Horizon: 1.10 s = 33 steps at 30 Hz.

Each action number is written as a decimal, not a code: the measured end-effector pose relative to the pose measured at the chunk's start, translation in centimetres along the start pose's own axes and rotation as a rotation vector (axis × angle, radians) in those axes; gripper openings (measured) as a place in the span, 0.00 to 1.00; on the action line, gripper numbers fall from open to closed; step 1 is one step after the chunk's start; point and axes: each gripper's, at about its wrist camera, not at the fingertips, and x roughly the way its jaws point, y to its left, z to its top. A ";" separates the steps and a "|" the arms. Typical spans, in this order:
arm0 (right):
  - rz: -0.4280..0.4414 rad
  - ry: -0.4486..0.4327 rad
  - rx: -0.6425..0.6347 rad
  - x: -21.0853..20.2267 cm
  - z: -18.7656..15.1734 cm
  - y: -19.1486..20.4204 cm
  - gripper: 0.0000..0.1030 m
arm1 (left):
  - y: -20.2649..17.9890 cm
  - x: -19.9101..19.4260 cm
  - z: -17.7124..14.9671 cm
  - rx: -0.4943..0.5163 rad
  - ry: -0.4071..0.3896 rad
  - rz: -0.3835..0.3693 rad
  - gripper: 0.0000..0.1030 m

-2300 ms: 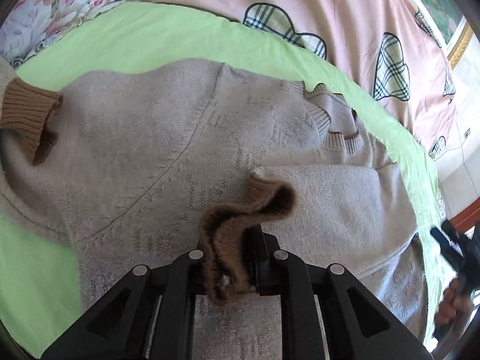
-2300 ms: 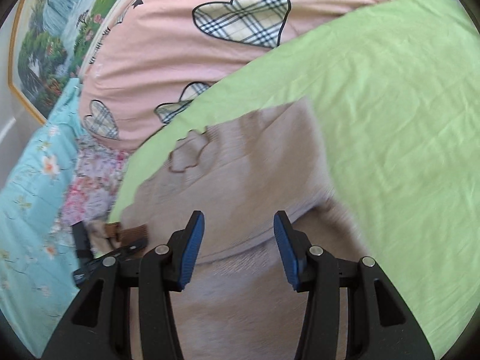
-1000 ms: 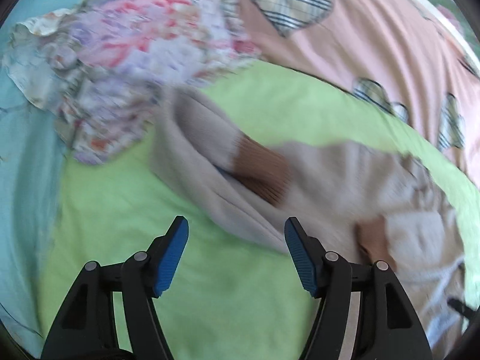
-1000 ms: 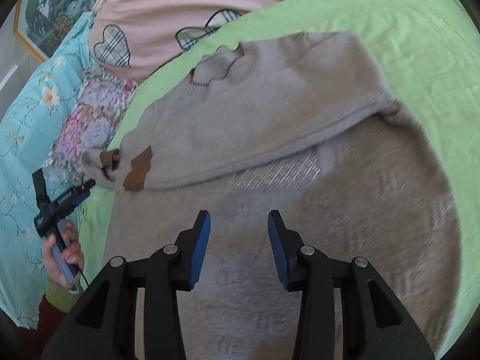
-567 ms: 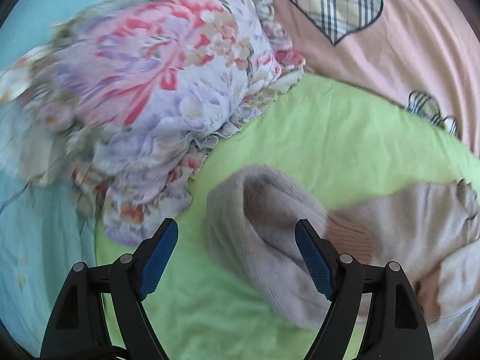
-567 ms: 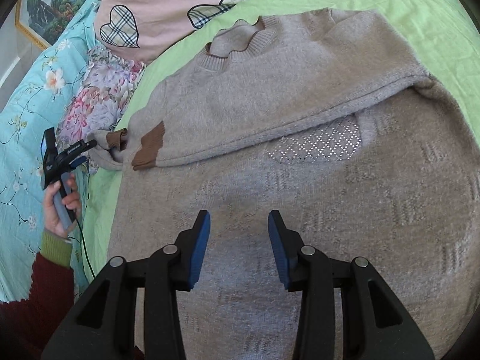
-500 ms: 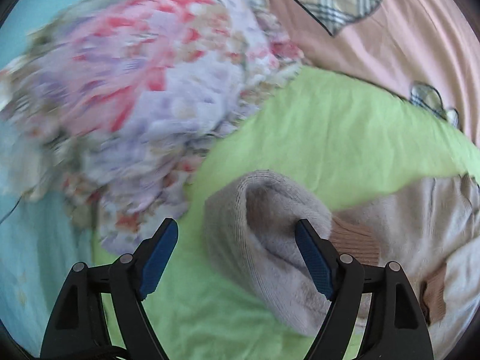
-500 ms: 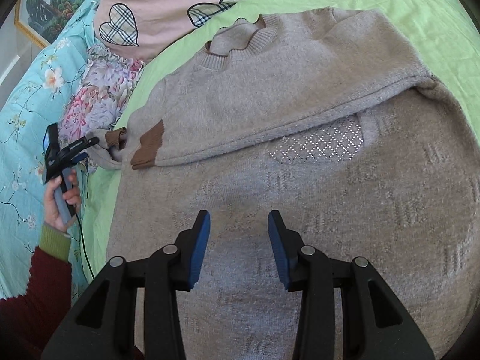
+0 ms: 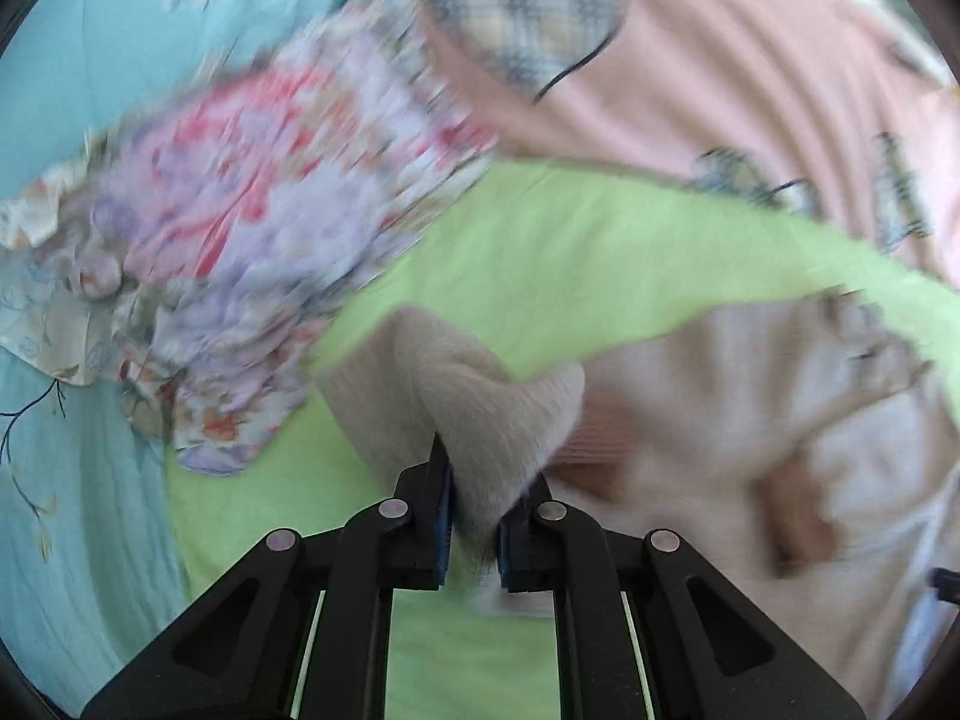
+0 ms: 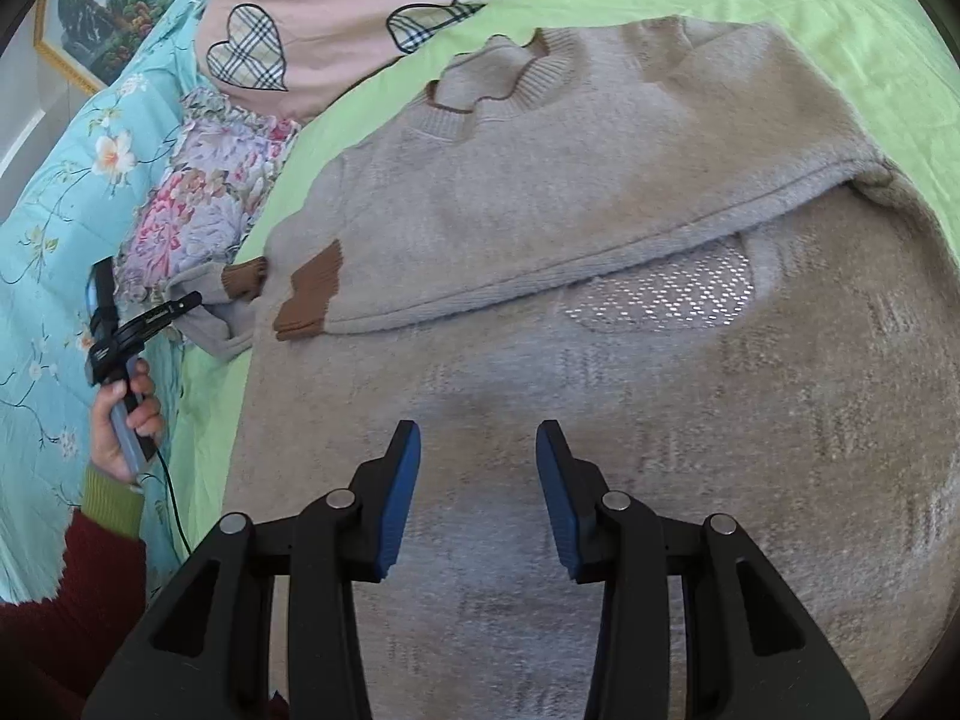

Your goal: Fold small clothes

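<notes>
Between the pads of the left gripper sits a bunched fold of the sweater sleeve, pinched shut at the sweater's far-left edge. The knit is thick and loosely gathered, so it may slip out or drag the cuffs off the chest when carried across. Over the sweater's near body the right gripper hovers, jaws apart and empty, on the green sheet.

— What colour was the sweater?
— Beige-grey, with brown cuffs, on a lime-green sheet.
— And around it?
— A pink quilt with plaid hearts, a turquoise flowered cover, and blue gripper pads.
</notes>
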 end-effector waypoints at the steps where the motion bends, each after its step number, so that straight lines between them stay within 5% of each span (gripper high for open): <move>1: 0.005 -0.001 0.000 0.1 0.0 0.1 0.40 | -1.2 -1.1 0.0 0.003 -0.026 -0.032 0.09; 7: 0.013 -0.036 0.022 -1.2 -0.3 -0.2 0.40 | -10.8 -5.9 1.4 0.007 -0.154 -0.289 0.09; 13: -0.009 -0.102 0.085 -3.8 -0.3 -2.4 0.40 | -19.2 -5.3 1.2 -0.017 -0.142 -0.489 0.10; 17: -0.013 -0.131 0.125 -4.7 -0.1 -3.9 0.40 | -24.4 -1.8 -1.2 0.026 -0.038 -0.503 0.10; 22: -0.010 -0.138 0.150 -5.0 0.3 -4.9 0.40 | -26.1 1.6 -3.8 0.069 0.068 -0.500 0.13; 25: -0.017 -0.142 0.135 -4.7 1.0 -4.5 0.40 | -25.4 1.2 -5.2 0.094 0.096 -0.501 0.21; 29: 0.009 -0.128 0.101 -3.3 2.4 -3.2 0.40 | -22.7 -0.4 -6.3 0.117 0.079 -0.467 0.43; 33: 0.010 -0.112 0.040 -1.6 4.0 -1.5 0.40 | -19.0 -1.8 -7.2 0.129 0.046 -0.384 0.50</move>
